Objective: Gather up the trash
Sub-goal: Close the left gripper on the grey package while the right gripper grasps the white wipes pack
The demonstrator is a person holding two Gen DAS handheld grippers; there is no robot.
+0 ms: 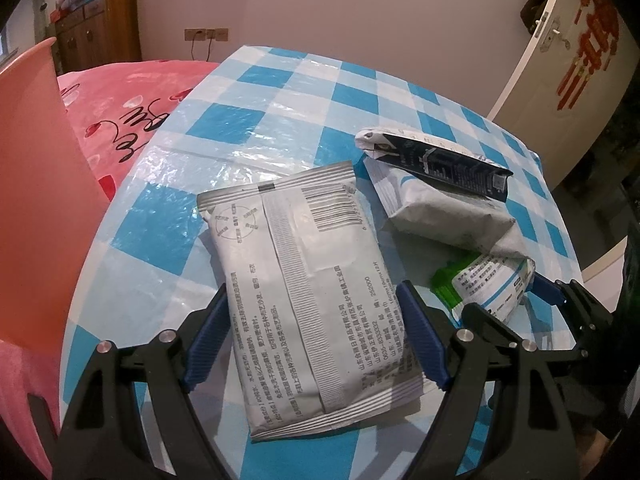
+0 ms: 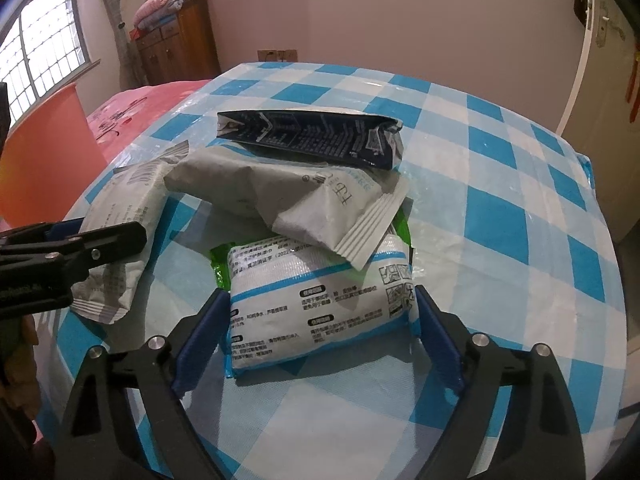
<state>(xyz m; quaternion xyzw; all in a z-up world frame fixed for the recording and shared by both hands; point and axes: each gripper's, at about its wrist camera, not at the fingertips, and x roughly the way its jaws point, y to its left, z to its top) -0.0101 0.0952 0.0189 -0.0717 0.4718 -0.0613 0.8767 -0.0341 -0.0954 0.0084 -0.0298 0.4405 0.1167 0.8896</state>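
A grey foil packet (image 1: pixel 312 280) with a barcode lies flat on the blue checked tablecloth (image 1: pixel 240 128). My left gripper (image 1: pixel 313 289) straddles it, blue pads touching both long edges. To its right, the white and blue wipes packet (image 2: pixel 320 312) sits between the pads of my right gripper (image 2: pixel 320 291), which touch its two sides. A crumpled grey packet (image 2: pixel 280 196) rests partly on it, a dark navy packet (image 2: pixel 312 136) lies behind, and a green wrapper (image 2: pixel 220 268) peeks out beneath. The left gripper's fingers (image 2: pixel 120 236) show over the grey foil packet (image 2: pixel 120 216) in the right wrist view.
An orange plastic bin (image 1: pixel 32 200) stands close on the left of the table. A pink bedcover (image 1: pixel 120 100) lies beyond it, with a wooden cabinet (image 1: pixel 100 20) at the back. A white door (image 1: pixel 560 60) is at the right. Bare tablecloth (image 2: pixel 500 200) spreads right of the packets.
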